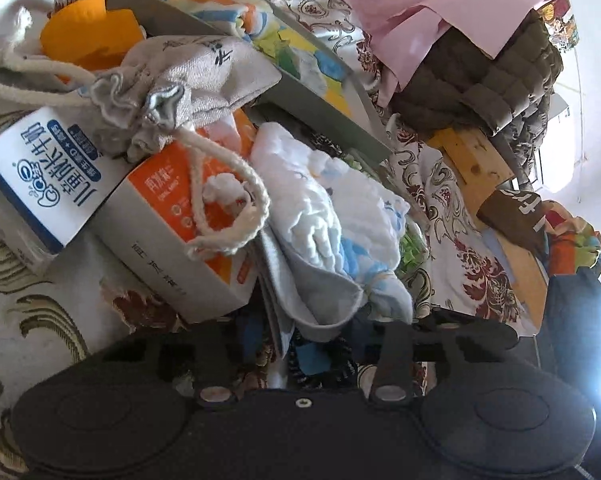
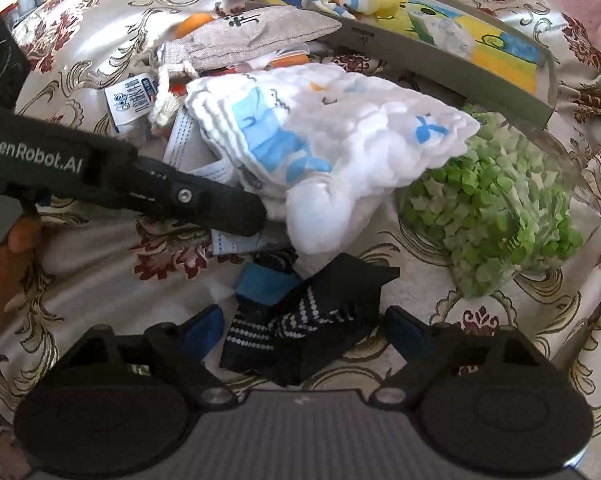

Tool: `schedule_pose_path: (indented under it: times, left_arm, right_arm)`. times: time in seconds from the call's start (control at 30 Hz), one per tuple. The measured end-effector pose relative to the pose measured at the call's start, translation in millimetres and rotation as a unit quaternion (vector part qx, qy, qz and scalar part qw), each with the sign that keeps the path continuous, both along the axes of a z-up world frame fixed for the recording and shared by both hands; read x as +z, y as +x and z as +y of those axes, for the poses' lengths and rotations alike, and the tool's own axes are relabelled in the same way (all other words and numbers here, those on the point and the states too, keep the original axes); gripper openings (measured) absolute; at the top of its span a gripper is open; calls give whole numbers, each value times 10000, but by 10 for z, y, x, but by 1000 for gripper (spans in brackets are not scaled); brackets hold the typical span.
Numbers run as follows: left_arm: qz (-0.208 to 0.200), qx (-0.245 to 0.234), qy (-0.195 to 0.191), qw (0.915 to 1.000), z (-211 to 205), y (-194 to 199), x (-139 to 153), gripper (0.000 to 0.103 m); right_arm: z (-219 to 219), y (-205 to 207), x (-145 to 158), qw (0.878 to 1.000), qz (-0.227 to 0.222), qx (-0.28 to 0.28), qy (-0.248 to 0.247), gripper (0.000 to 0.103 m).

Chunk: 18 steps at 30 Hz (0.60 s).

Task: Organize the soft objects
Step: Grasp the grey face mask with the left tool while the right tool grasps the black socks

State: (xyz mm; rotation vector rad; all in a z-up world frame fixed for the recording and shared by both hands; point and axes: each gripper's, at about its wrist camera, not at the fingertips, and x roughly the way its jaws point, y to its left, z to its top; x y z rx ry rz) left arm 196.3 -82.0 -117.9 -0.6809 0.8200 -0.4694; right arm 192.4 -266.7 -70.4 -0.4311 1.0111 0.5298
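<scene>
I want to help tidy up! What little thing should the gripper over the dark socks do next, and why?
Probably sink a little further and close on the dark socks. The right gripper stands open with a finger on either side of the bundle, not pressing it. The left gripper is at the white cloth, so the socks are free to take.
</scene>
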Motion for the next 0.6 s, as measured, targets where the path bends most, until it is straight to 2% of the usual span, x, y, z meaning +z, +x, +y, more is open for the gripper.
schedule_pose_path:
  times: [0.07, 0.13, 0.27, 0.47, 0.6]
  left_arm:
    - [-48, 17, 13, 10000, -3, -27, 17, 30]
    - [-47, 33, 31, 10000, 2, -31, 11, 27]
    - [103, 155, 20, 9998, 41, -21, -36, 14]
    - [187, 351, 140, 9991, 107, -122, 20, 8]
    - [235, 342, 403, 9983, 140, -239, 109, 7]
  right_arm:
    - [-20, 7, 11, 9999, 14, -52, 92, 90]
    - [-30, 19, 14, 9998, 48, -94, 156, 89]
    - [-36, 45, -1, 9998, 67, -148, 125, 84]
    - [-49, 34, -14, 9997, 55, -184, 165, 81]
    - [-69, 19, -8, 9995, 68, -228, 186, 80]
